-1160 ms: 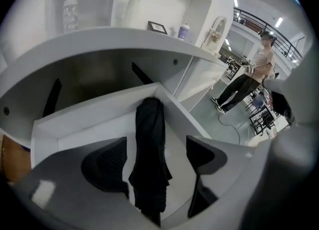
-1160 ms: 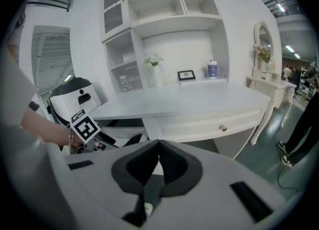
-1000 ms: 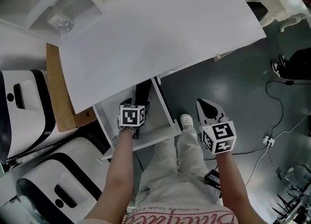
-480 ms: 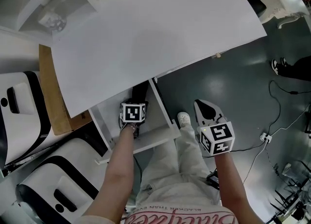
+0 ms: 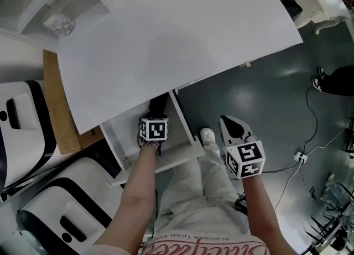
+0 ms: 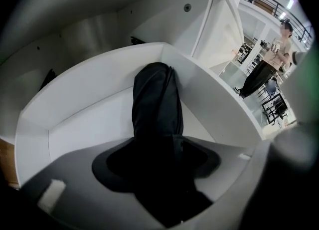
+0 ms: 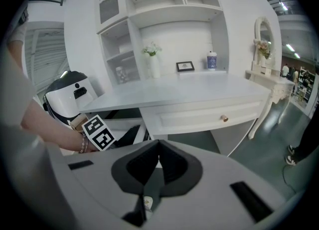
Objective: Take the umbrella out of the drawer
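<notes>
A black folded umbrella (image 6: 157, 104) lies lengthwise in the open white drawer (image 6: 209, 99) under the desk; in the head view only its far end (image 5: 159, 104) shows beyond the marker cube. My left gripper (image 6: 159, 146) points steeply down into the drawer (image 5: 185, 124). Its jaws have just been closing and now sit against the near end of the umbrella on both sides. In the head view the left gripper (image 5: 155, 120) is over the drawer's middle. My right gripper (image 5: 232, 124) hangs shut over the floor right of the drawer, holding nothing (image 7: 155, 149).
The white desk top (image 5: 177, 43) overhangs the back of the drawer. White and black seats (image 5: 27, 121) and a wooden board (image 5: 55, 104) stand at the left. A second drawer with a knob (image 7: 224, 118) is closed. A cable (image 5: 310, 154) crosses the floor; a person (image 6: 264, 69) stands far off.
My left gripper has sunk lower into the drawer, onto the umbrella. The right gripper has stayed where it was.
</notes>
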The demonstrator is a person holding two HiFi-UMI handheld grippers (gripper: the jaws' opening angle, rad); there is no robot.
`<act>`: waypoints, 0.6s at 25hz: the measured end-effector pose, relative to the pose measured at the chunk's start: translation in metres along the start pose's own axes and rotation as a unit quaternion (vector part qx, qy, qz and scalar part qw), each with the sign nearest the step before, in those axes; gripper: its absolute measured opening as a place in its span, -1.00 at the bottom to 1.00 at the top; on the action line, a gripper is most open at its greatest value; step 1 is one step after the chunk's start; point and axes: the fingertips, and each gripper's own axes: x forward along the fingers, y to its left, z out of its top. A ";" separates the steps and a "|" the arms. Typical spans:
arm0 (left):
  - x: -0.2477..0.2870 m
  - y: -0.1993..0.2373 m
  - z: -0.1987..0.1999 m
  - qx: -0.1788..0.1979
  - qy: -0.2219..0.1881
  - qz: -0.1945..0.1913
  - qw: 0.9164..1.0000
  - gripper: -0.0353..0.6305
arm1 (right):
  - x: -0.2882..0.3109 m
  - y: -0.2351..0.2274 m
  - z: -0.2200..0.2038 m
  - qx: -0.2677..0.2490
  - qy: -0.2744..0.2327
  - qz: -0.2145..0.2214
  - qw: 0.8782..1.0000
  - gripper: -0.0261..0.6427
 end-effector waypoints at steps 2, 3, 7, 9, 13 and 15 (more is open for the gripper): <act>0.000 -0.001 -0.001 -0.001 0.002 -0.004 1.000 -0.11 | -0.001 0.001 0.000 0.002 -0.001 -0.001 1.000 -0.90; 0.000 -0.002 -0.001 -0.002 0.003 -0.006 1.000 -0.12 | -0.002 0.001 0.001 0.002 -0.003 -0.001 1.000 -0.90; -0.003 -0.003 -0.006 0.000 0.011 -0.019 1.000 -0.13 | -0.005 0.007 0.006 0.001 -0.008 -0.001 1.000 -0.90; -0.005 -0.005 -0.009 0.007 0.015 -0.026 1.000 -0.13 | -0.006 0.009 0.008 0.000 -0.010 -0.001 1.000 -0.90; -0.010 -0.005 -0.011 0.025 0.021 -0.031 0.999 -0.14 | -0.008 0.015 0.009 -0.003 -0.014 -0.001 1.000 -0.90; -0.015 -0.005 -0.010 0.031 0.017 -0.032 0.999 -0.14 | -0.011 0.017 0.011 -0.002 -0.017 -0.003 1.000 -0.90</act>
